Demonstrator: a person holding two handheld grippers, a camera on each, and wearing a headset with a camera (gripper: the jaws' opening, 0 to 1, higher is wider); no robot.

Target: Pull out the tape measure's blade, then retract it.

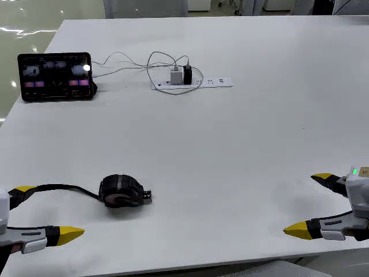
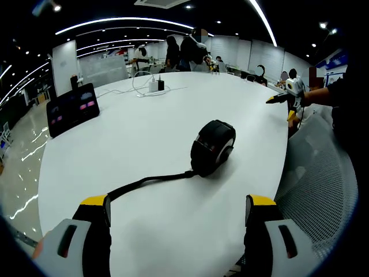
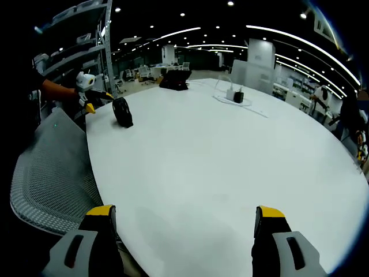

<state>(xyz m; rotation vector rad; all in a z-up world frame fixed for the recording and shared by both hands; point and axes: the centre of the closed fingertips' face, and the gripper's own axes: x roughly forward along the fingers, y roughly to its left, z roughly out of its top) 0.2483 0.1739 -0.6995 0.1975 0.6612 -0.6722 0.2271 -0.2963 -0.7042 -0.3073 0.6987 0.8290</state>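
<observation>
Lying just ahead of the wide-open left tool (image 2: 179, 202), the round black tape measure (image 2: 213, 147) sits on the white table (image 2: 144, 115) (its black strap (image 2: 150, 182) trails back to one jaw tip). The right tool (image 3: 186, 212), equally open, is well apart; the head view adds a dark tablet (image 1: 56, 77) beyond.

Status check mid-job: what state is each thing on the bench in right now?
Tape measure: blade retracted, lying on the table, not gripped.
Left gripper: open, empty.
Right gripper: open, empty.
Tablet: screen lit.
Power strip: two chargers plugged in.
</observation>
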